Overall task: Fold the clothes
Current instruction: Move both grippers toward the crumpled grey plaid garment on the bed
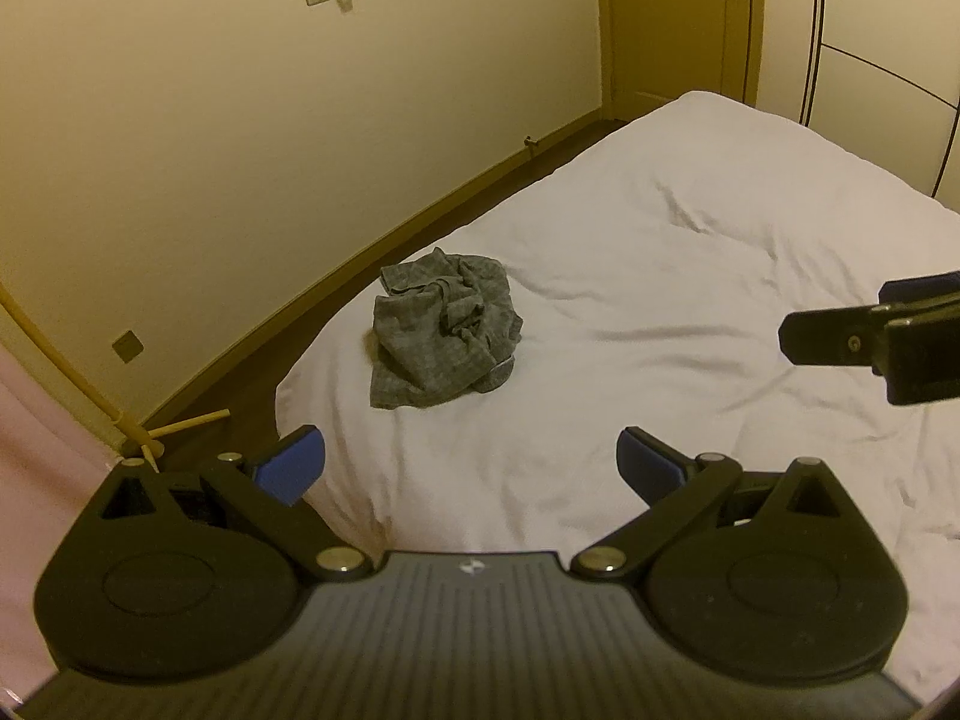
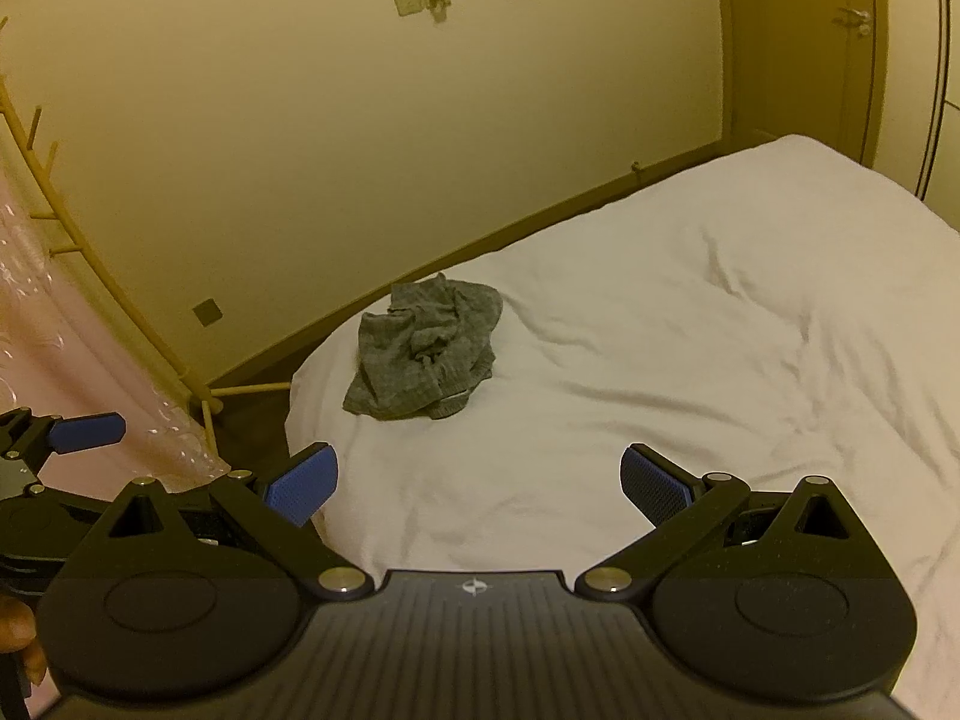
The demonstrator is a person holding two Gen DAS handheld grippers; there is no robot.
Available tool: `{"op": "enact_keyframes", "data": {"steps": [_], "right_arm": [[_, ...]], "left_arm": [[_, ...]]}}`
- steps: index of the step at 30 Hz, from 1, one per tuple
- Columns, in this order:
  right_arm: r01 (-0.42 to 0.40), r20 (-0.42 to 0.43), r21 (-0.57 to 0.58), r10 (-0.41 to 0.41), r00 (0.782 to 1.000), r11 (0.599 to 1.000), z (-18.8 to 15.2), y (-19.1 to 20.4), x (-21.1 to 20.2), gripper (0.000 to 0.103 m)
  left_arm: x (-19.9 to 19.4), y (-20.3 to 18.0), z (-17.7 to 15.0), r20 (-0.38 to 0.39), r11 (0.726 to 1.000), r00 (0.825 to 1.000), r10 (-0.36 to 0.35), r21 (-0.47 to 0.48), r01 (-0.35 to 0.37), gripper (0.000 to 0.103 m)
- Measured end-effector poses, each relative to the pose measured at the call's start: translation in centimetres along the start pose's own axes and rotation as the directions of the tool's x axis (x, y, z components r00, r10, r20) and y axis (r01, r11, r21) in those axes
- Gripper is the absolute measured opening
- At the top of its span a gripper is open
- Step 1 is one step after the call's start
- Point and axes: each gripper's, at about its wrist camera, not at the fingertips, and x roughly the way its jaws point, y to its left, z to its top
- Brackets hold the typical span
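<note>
Grey garment (image 1: 447, 333): it is lying crumpled in a loose heap near the left corner of the white bed (image 1: 690, 276), with no flat panels or straight edges showing.
Left gripper (image 1: 471, 465): I am holding it above the near edge of the bed, fingers spread wide and gripping nothing, well short of the heap.
Right gripper (image 2: 477, 480): I am hovering it beside the left one, fingers likewise parted and empty, pointing toward the cloth.
Progress: I am judging the folding as not finished, since the garment is bunched, not folded.
Remaining: spreading it flat on the sheet, then folding it into a tidy shape.
</note>
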Motion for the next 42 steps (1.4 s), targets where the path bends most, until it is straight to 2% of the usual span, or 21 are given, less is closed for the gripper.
{"op": "enact_keyframes", "data": {"steps": [5,11,14,19,27,32,36,39,42], "right_arm": [[-0.012,0.005,0.009,0.012,1.000,1.000,-1.1,-1.5,-1.8,0.103],[0.005,-0.004,-0.003,-0.005,1.000,1.000,0.1,0.2,1.5,0.103],[-0.007,-0.002,-0.011,0.007,1.000,1.000,-0.4,-0.4,2.6,0.103],[-0.019,-0.016,-0.026,0.019,1.000,0.999,-0.2,0.0,2.7,0.103],[-0.014,-0.023,-0.027,0.013,1.000,1.000,0.7,0.9,5.9,0.103],[-0.005,-0.025,-0.014,0.005,1.000,1.000,2.2,1.6,10.2,0.103],[0.023,-0.049,-0.022,-0.024,0.998,1.000,3.7,2.5,16.3,0.102],[0.037,-0.074,-0.070,-0.042,0.996,0.997,4.6,3.5,21.9,0.091],[0.039,-0.135,-0.114,-0.054,0.989,0.993,5.1,4.1,28.1,0.081]], "left_arm": [[0.2,-0.4,0.2,-0.010,1.000,1.000,0.006,0.008,-0.006,0.102],[0.5,-0.4,0.1,-0.020,1.000,1.000,0.008,0.008,-0.008,0.102],[0.8,-0.4,0.1,-0.027,1.000,1.000,0.011,0.001,-0.011,0.102],[1.3,-0.1,-0.2,-0.039,1.000,0.999,0.017,-0.017,-0.017,0.102],[4.8,1.8,0.1,-0.075,1.000,0.997,0.001,-0.014,-0.002,0.102],[10.5,4.7,1.1,-0.095,0.999,0.995,0.000,0.044,0.004,0.102],[17.3,7.7,2.1,-0.111,0.989,0.994,-0.001,0.146,0.017,0.102],[23.0,9.9,2.7,-0.096,0.972,0.994,-0.053,0.223,0.074,0.102],[28.8,11.4,3.1,-0.131,0.943,0.981,-0.139,0.284,0.172,0.101]]}}
